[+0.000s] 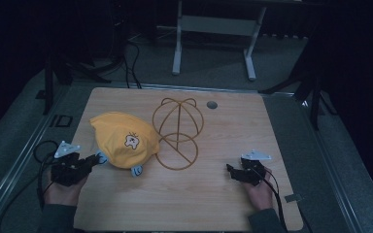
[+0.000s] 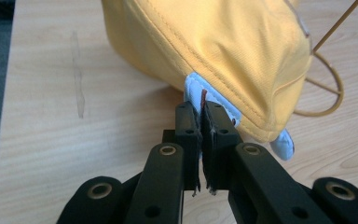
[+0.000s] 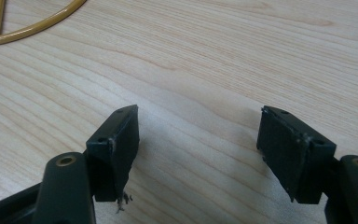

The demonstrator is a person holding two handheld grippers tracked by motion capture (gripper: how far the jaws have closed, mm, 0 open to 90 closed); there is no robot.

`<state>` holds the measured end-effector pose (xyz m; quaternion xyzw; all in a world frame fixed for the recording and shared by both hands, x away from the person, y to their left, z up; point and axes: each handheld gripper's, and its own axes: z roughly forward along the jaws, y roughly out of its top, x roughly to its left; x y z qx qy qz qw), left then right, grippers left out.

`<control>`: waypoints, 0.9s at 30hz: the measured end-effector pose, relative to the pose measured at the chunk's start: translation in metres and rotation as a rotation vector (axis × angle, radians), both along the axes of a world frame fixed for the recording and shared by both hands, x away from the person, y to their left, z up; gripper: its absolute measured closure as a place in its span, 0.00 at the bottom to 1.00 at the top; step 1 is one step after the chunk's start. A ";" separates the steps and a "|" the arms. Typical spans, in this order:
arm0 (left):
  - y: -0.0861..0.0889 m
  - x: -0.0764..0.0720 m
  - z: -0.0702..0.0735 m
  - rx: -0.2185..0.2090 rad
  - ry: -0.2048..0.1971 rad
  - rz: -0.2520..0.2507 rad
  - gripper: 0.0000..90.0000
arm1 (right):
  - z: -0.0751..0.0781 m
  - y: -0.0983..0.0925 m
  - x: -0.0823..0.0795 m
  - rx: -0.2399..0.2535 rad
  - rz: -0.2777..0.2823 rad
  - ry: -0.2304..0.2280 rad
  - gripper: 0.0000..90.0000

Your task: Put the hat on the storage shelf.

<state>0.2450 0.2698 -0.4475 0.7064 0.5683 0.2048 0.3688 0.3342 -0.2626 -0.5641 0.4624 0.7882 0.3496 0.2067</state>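
A yellow cap [image 1: 124, 138] with a small cartoon patch lies left of centre on the wooden table [image 1: 199, 199]. It leans against a golden wire hat stand [image 1: 177, 131]. In the left gripper view the cap [image 2: 223, 46] has a light-blue tab [image 2: 195, 87] at its lower edge, and my left gripper [image 2: 201, 109] is shut on that tab. From above, the left gripper [image 1: 97, 158] sits at the cap's left lower edge. A second blue tab [image 2: 283, 144] hangs free. My right gripper [image 3: 198, 130] rests open over bare wood, at the table's right [image 1: 230, 170].
A dark round grommet [image 1: 211, 104] is set in the table near its far edge. Part of the wire stand's base ring [image 3: 28, 28] lies off to the upper left of the right gripper. Beyond the table stand a grey frame [image 1: 213, 29] and floor cables.
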 end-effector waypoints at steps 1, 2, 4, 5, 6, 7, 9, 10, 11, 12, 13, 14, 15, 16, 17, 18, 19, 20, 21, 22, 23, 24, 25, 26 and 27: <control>-0.001 0.000 0.003 0.004 -0.006 -0.003 0.96 | 0.000 0.000 0.000 0.000 0.000 0.000 0.33; -0.001 0.001 0.007 0.008 -0.012 -0.007 0.96 | 0.000 0.000 0.000 0.000 0.000 0.000 0.33; -0.002 0.003 0.012 0.013 -0.020 -0.014 0.96 | 0.000 0.000 0.000 0.000 0.000 0.000 0.33; -0.002 0.005 0.015 0.011 -0.026 -0.019 0.96 | 0.000 0.000 0.000 0.000 0.000 0.000 0.33; -0.003 0.006 0.017 0.011 -0.028 -0.021 0.96 | 0.000 0.000 0.000 0.001 0.000 0.000 0.33; -0.003 0.007 0.020 0.009 -0.031 -0.026 0.96 | 0.000 0.000 0.000 0.001 0.000 -0.001 0.33; -0.005 0.011 0.025 -0.003 -0.039 -0.039 0.96 | 0.000 0.000 0.000 0.001 0.000 -0.001 0.33; -0.006 0.013 0.029 -0.001 -0.044 -0.044 0.96 | 0.000 0.000 0.000 0.000 0.000 -0.001 0.33; -0.007 0.015 0.032 -0.002 -0.051 -0.050 0.96 | 0.000 0.000 0.000 0.000 0.000 -0.001 0.33; -0.008 0.018 0.036 0.001 -0.060 -0.054 0.96 | 0.000 0.000 0.000 0.001 0.000 -0.001 0.33; -0.008 0.020 0.039 0.003 -0.064 -0.056 0.96 | 0.000 0.000 0.000 0.001 0.000 -0.001 0.33; -0.009 0.023 0.042 0.006 -0.068 -0.056 0.96 | 0.000 0.000 0.000 0.000 0.000 -0.001 0.33; -0.009 0.027 0.044 0.010 -0.072 -0.054 0.96 | 0.000 0.000 0.000 0.001 0.000 -0.001 0.33; -0.009 0.032 0.047 0.012 -0.073 -0.051 0.96 | 0.000 0.000 0.000 0.001 0.000 -0.001 0.33; -0.009 0.036 0.049 0.011 -0.077 -0.048 0.96 | 0.000 0.000 0.000 0.000 0.000 -0.001 0.33; -0.008 0.039 0.050 0.007 -0.077 -0.043 0.96 | 0.000 0.000 0.000 0.001 0.000 -0.001 0.33; -0.007 0.044 0.050 0.008 -0.073 -0.040 0.96 | 0.000 0.000 0.000 0.001 0.000 -0.001 0.33; -0.006 0.049 0.050 0.005 -0.072 -0.032 0.96 | 0.000 0.000 0.000 0.001 0.000 -0.001 0.33; -0.005 0.054 0.050 0.005 -0.070 -0.025 0.96 | 0.000 0.000 0.000 0.002 -0.001 -0.001 0.33; -0.004 0.059 0.049 0.007 -0.067 -0.016 0.96 | 0.000 0.000 0.000 0.001 0.000 -0.001 0.33; -0.002 0.065 0.048 0.008 -0.065 -0.007 0.95 | 0.000 0.000 0.000 0.001 0.000 -0.001 0.33; -0.001 0.069 0.047 0.008 -0.064 0.004 0.95 | 0.000 0.000 0.000 0.000 0.001 -0.003 0.33; 0.001 0.074 0.046 0.008 -0.062 0.013 0.95 | 0.000 0.000 0.000 0.000 0.001 -0.003 0.33; 0.003 0.079 0.045 0.006 -0.058 0.021 0.95 | 0.000 0.000 0.000 0.000 0.001 -0.003 0.33; 0.004 0.084 0.044 0.005 -0.054 0.023 0.95 | 0.000 0.000 0.000 -0.002 0.003 -0.005 0.33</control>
